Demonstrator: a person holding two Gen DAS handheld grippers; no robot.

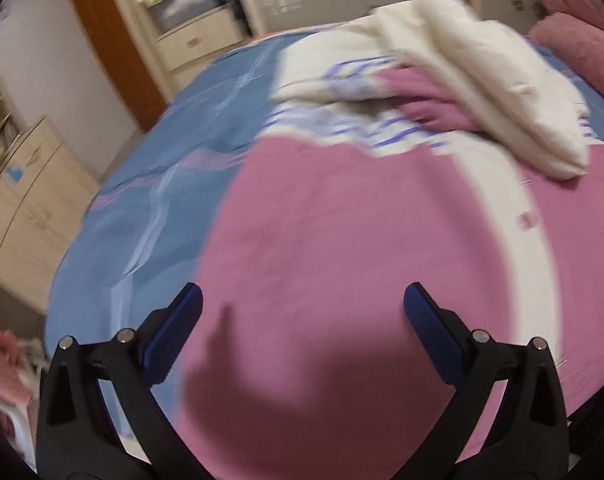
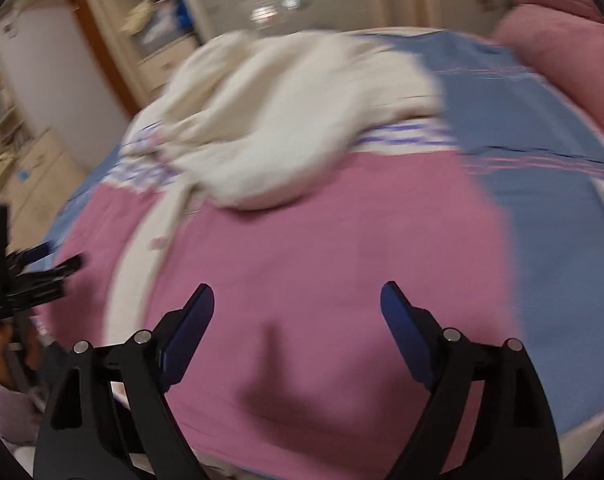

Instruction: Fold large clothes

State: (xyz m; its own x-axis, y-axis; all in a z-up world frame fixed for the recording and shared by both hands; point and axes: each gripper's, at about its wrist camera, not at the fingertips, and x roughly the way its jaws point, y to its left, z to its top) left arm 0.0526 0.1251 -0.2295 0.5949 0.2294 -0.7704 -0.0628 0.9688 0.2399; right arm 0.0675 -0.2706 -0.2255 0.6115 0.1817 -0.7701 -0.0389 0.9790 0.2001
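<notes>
The left gripper (image 1: 303,300) is hanging above the bed with its two blue-padded jaws spread wide apart and nothing between them. Directly under and ahead of it, the pink garment (image 1: 341,240) is lying spread flat on the blue bedsheet (image 1: 150,168), its pale front band running away to the gripper's right. Farther ahead, beyond the pink cloth's striped white-and-blue yoke, a cream garment (image 1: 473,84) is lying crumpled on top of it.

The right gripper (image 2: 297,300) is likewise pointing down over the same pink garment (image 2: 321,248), its jaws standing well apart and gripping nothing; the cloth below them is showing a soft raised wrinkle and the tool's shadow. Ahead and slightly to this gripper's left, the cream garment (image 2: 270,120) is heaped across the pink one's upper part. The blue bedsheet (image 2: 541,152) is showing to its right, with pink pillows (image 2: 561,52) far ahead at the right. Off to its left, the other gripper (image 2: 30,272) is appearing side-on at the edge of view. Both views are blurring.
</notes>
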